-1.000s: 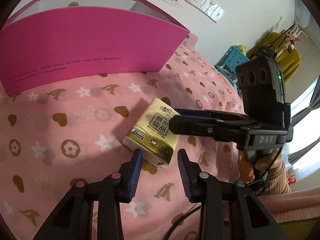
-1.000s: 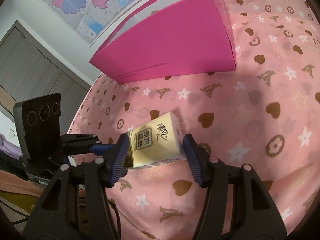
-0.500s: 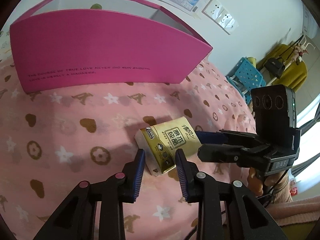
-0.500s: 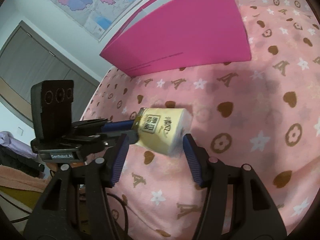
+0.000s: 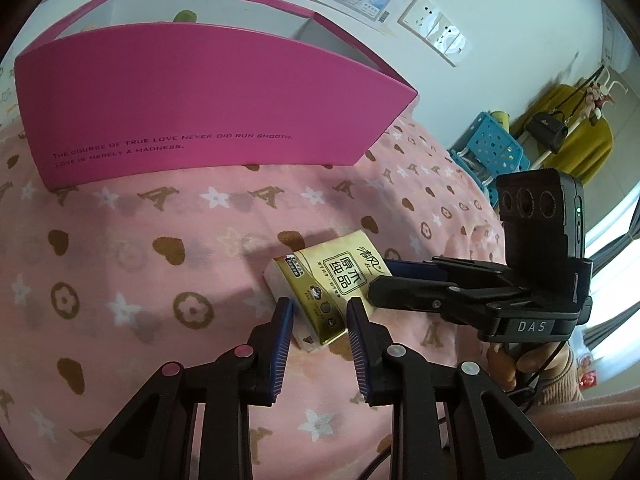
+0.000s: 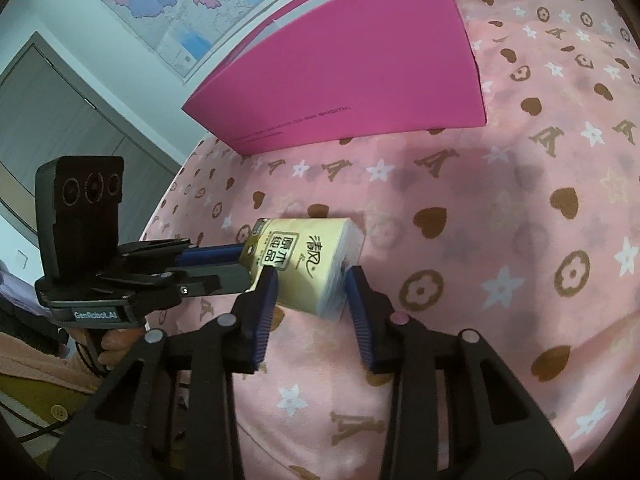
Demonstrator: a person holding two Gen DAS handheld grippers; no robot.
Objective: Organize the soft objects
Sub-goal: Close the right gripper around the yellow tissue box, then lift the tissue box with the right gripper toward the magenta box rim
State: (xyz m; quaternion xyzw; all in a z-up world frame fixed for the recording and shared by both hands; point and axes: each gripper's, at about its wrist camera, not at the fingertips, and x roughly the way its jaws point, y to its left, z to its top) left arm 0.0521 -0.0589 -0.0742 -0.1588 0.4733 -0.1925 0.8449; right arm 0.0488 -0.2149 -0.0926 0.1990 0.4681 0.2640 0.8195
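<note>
Both hand-held black grippers with blue ribbed pads meet at one yellow plastic-wrapped tissue pack on the pink patterned bedspread.

From the left wrist view, the left gripper has just been closing, and its two pads now stand narrow on either side of the near end of the tissue pack; they look to press its sides, though contact at the right pad is hard to make out. The right gripper reaches in from the right, its tips at the pack's far side. One magenta cardboard box with an open top stands behind on the bedspread, well apart from the pack. One blue perforated stool shows beyond the bed.

From the right wrist view, the right gripper has also just been closing, with the tissue pack between its two pads; both pads touch its sides. The left gripper comes from the left, its tips against the pack's left end. A hand holds its grip. The magenta box stands behind, and one wall map hangs above it.
</note>
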